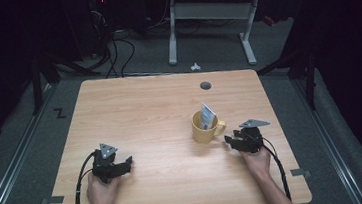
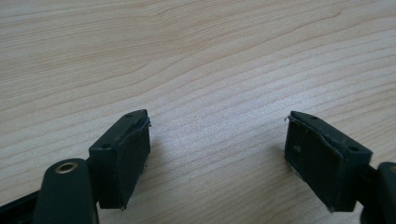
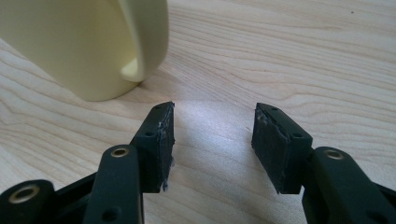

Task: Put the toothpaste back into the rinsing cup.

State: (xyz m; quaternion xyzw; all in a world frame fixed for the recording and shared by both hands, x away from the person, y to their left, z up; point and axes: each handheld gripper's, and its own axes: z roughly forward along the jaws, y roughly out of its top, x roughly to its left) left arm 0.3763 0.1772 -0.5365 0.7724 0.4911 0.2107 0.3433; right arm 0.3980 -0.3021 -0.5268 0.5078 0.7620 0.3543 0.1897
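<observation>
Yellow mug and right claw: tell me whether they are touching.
Apart. In the right gripper view, bare tabletop shows between the right claw and the yellow mug; its open jaws hold nothing.

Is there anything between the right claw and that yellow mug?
No. In the right gripper view, bare wood separates the open right gripper from the yellow mug.

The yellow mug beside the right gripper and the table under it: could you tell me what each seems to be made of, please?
The yellow mug looks like glazed ceramic, though it could be plastic: thick wall and handle, smooth even pale-yellow surface with a soft sheen in the right gripper view. The table looks like a light wood-grain laminate or veneer, matte, with regular printed-looking grain lines and a flat, even surface.
</observation>
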